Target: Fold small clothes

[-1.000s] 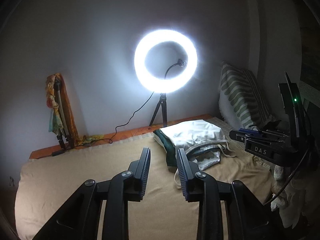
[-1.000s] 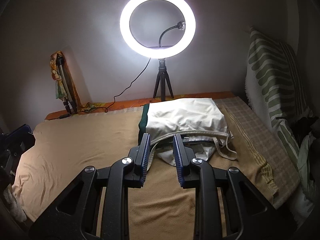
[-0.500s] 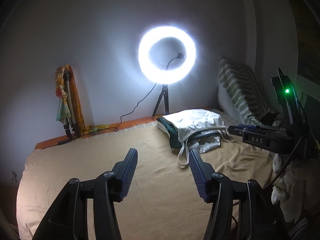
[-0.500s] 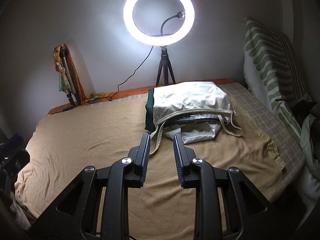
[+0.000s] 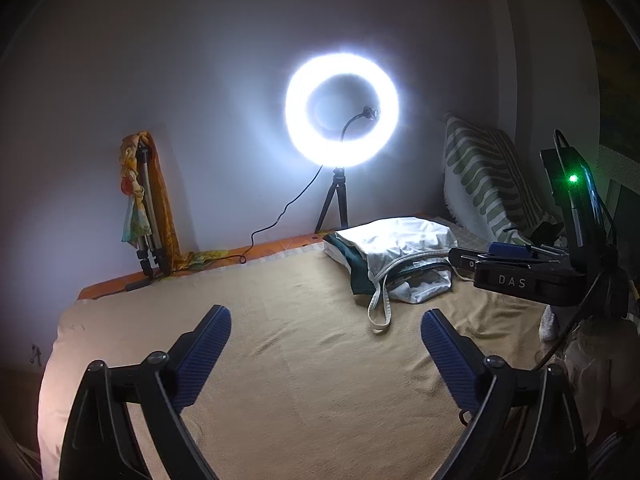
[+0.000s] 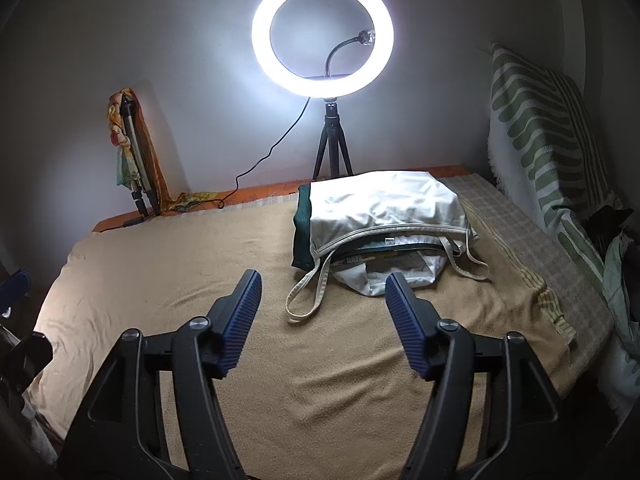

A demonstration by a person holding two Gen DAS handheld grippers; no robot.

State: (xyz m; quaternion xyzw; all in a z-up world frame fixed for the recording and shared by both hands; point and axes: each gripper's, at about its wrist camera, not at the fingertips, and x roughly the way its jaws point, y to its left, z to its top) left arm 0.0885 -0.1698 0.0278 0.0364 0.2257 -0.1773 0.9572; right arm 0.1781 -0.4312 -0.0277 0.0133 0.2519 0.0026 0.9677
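**Now: both grippers apart above the bed**

Left gripper (image 5: 325, 322) spread wide, empty, over the tan blanket (image 5: 300, 360). Right gripper (image 6: 323, 286) also spread, empty, just short of the clothes pile (image 6: 380, 216). White garment on top, dark green one beneath, pale strap (image 6: 306, 294) trailing toward the gripper. Ring light (image 6: 322, 36) behind.

A pile of clothes (image 6: 380, 216) lies on the bed's (image 6: 180, 264) far right. Behind it stands a ring light (image 6: 322, 36); a pillow (image 6: 548, 136) leans at the right.

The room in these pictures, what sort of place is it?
Probably a bedroom used for filming: a bed under a tan blanket, a green-striped white pillow against the wall, a glowing ring light on a tripod.
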